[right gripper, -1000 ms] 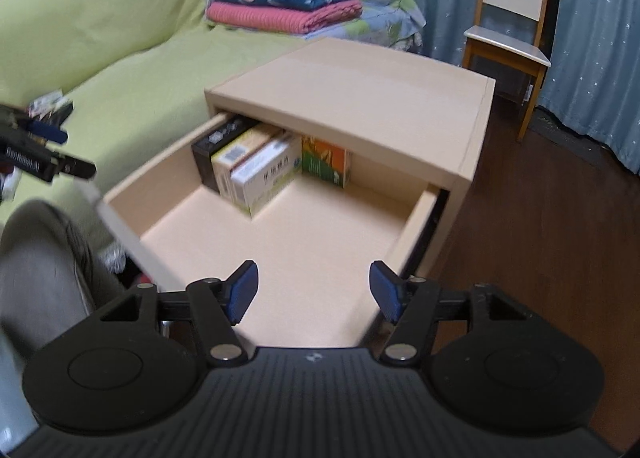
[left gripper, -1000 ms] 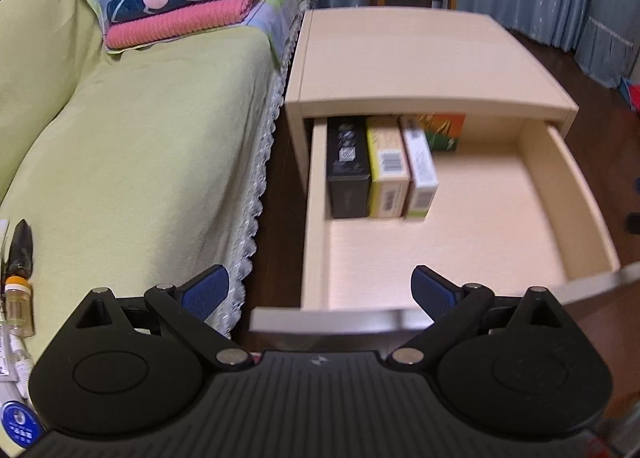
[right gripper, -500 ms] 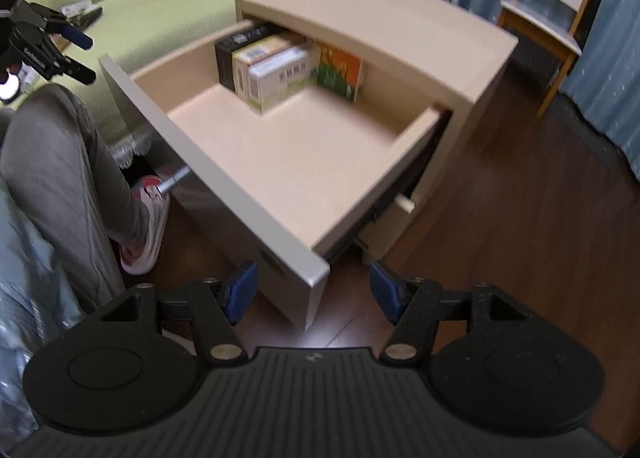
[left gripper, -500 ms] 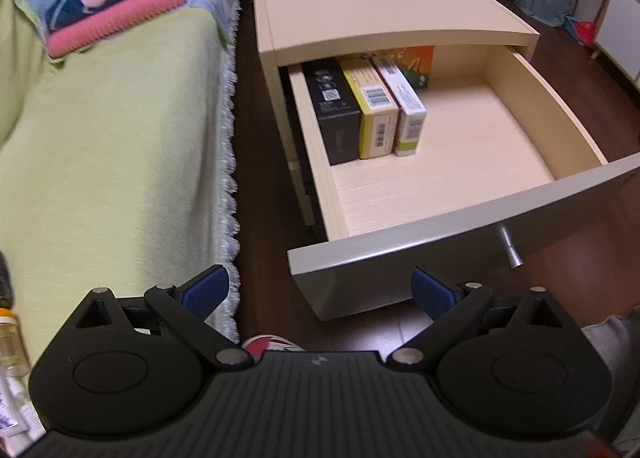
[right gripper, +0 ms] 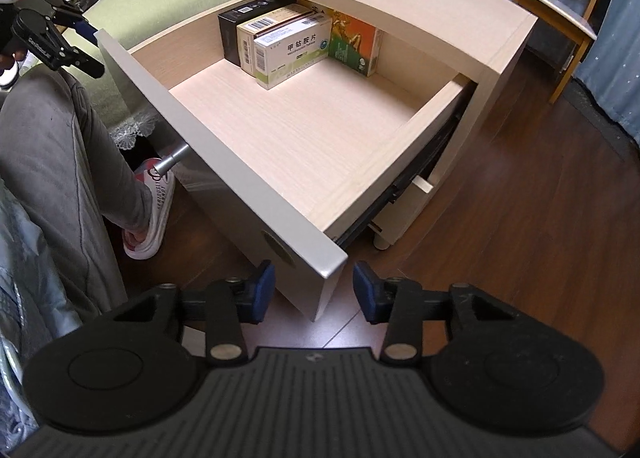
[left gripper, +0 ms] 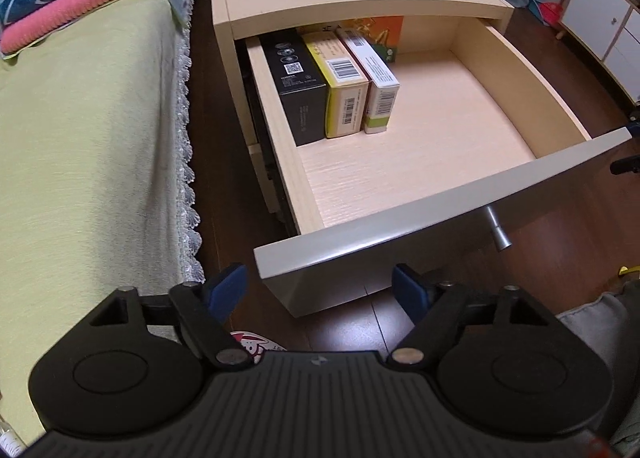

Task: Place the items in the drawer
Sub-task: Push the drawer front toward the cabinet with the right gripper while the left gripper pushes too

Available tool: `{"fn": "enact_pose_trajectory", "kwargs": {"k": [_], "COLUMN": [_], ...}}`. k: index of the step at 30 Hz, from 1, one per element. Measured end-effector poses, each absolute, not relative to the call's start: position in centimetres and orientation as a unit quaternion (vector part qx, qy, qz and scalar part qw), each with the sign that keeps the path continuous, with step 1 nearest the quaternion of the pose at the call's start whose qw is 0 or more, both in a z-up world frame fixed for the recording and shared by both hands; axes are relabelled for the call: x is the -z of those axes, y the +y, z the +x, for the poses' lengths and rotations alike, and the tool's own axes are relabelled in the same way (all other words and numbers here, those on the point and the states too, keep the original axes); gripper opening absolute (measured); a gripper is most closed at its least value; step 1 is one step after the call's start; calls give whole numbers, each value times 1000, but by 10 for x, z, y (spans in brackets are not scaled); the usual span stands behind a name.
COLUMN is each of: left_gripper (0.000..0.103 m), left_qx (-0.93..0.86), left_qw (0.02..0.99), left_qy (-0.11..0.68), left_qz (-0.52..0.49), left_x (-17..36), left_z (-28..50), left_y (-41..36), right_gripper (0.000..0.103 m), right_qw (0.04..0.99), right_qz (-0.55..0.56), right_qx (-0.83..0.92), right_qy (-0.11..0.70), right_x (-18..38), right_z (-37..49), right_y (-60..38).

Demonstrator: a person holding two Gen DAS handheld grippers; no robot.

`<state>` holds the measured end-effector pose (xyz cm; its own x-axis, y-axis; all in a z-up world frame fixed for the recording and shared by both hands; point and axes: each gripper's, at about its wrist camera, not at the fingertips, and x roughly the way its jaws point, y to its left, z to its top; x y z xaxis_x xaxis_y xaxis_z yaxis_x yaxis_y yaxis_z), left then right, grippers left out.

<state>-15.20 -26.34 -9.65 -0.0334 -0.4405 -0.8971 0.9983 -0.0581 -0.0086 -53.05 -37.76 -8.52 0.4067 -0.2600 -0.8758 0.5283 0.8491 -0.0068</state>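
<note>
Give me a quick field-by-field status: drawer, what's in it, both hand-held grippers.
drawer: pulled open, knob on its front
contents: black box, yellow box, white box side by side against the left wall; orange-green box behind them at the back
free space: right and front of the drawer floor bare
left hand-held gripper: open, empty, in front of the drawer
right hand-held gripper: open, empty, at the drawer's front corner
</note>
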Motion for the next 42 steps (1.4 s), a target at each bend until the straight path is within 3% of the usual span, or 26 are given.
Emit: {"fn": "enact_pose_trajectory", "kwargs": {"k": [3,42], "left_gripper": [69,69], "left_qx": [620,627], "left_qw": [577,584], "left_qy": [368,354], "left_qz": [384,375], "left_x": [99,99], "left_z": [-153,-150], "left_y": [-266,-289], "right_gripper": [29,31], "right_qw": [829,822], "right_qz": [135,137], "right_qx": [238,263], "right_qy": [489,486], "right_x": [85,83], "right_z": [-527,-515], "right_y": [-379,-409]}}
